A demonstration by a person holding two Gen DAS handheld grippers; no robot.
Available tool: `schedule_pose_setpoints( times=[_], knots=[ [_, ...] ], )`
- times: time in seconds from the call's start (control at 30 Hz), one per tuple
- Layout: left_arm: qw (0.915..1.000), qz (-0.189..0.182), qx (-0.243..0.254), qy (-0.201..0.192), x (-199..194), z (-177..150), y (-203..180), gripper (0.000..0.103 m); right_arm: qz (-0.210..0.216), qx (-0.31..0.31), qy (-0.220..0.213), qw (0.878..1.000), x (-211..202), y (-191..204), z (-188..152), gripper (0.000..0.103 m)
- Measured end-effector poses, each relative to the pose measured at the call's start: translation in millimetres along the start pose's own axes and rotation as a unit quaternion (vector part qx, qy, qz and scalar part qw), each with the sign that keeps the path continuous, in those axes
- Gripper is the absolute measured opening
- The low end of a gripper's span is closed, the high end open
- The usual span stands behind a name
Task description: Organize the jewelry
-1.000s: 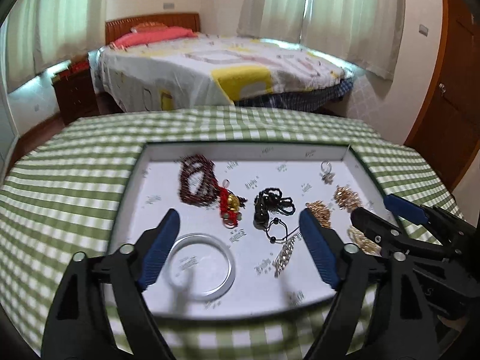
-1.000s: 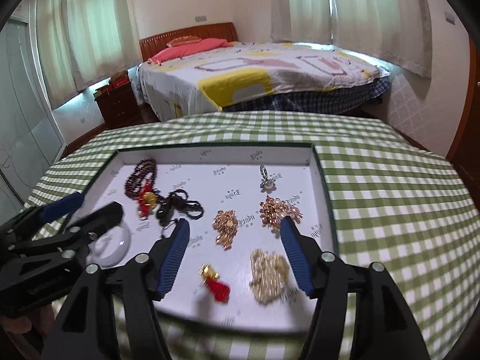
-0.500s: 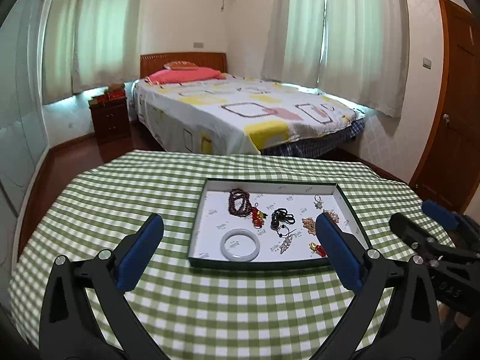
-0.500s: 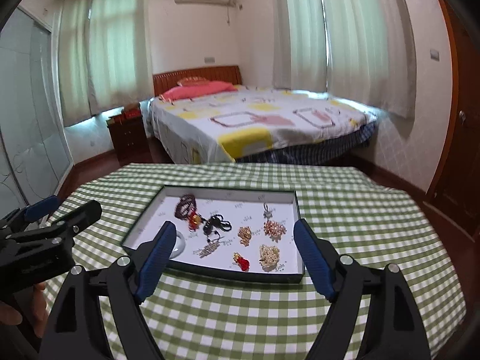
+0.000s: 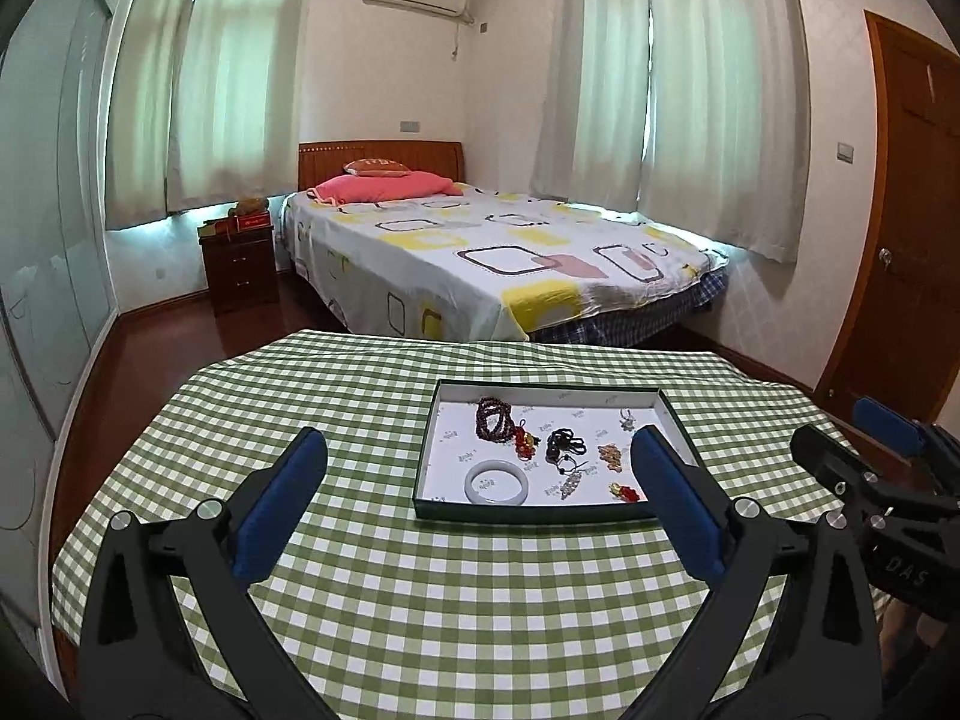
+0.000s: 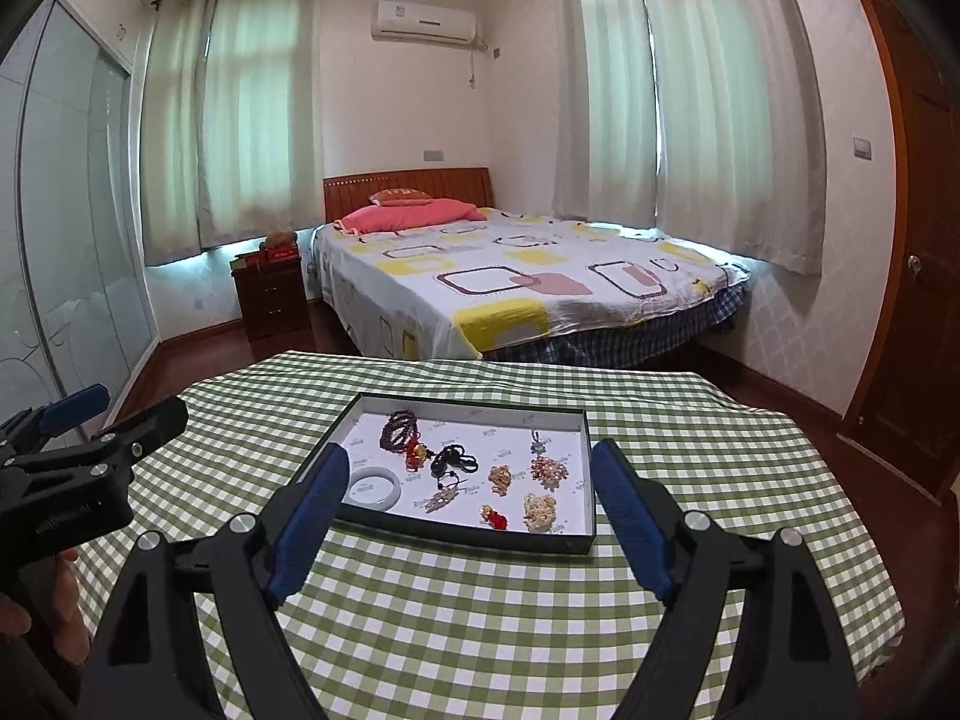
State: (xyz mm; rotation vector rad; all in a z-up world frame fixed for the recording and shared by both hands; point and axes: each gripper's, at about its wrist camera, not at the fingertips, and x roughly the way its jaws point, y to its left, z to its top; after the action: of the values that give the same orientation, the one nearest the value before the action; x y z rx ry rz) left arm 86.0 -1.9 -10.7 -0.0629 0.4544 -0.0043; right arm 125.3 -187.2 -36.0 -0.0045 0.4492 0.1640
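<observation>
Both tools spread wide, holding nothing: left tool (image 5: 477,495), right tool (image 6: 471,516) above desk (image 6: 690,420); jewelry tray (image 6: 585,420) mid-desk, white bangle (image 6: 373,486) near tray's front-left corner.

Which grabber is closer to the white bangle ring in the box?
Left, though not by much. The left gripper hangs back from the tray, with the white bangle just ahead. The right gripper is also pulled back, with the bangle ahead and to its left.

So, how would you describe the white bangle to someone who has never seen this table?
On the green checked tablecloth lies a shallow dark-rimmed tray with a white floor. Look in its near left corner: the white bangle lies flat there. It is the only plain, smooth, closed ring; the other pieces are beads, cords or gold clusters.
</observation>
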Motion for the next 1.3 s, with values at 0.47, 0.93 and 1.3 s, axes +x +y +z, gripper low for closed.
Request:
schedule_pose_setpoints(
  times=[0.47,0.93,1.3],
  knots=[
    [0.9999,0.002,-0.011,-0.001,-13,-6,9,0.099,0.003,-0.006,-0.007,1.0,-6,9,-3,0.081],
    [0.9999,0.002,-0.011,0.0,-14,-7,12,0.099,0.003,-0.006,-0.007,1.0,-7,12,-4,0.081],
    [0.9998,0.015,-0.012,0.01,-8,-9,12,0.099,0.005,-0.006,-0.004,1.0,-7,17,-7,0.081]
  ],
)
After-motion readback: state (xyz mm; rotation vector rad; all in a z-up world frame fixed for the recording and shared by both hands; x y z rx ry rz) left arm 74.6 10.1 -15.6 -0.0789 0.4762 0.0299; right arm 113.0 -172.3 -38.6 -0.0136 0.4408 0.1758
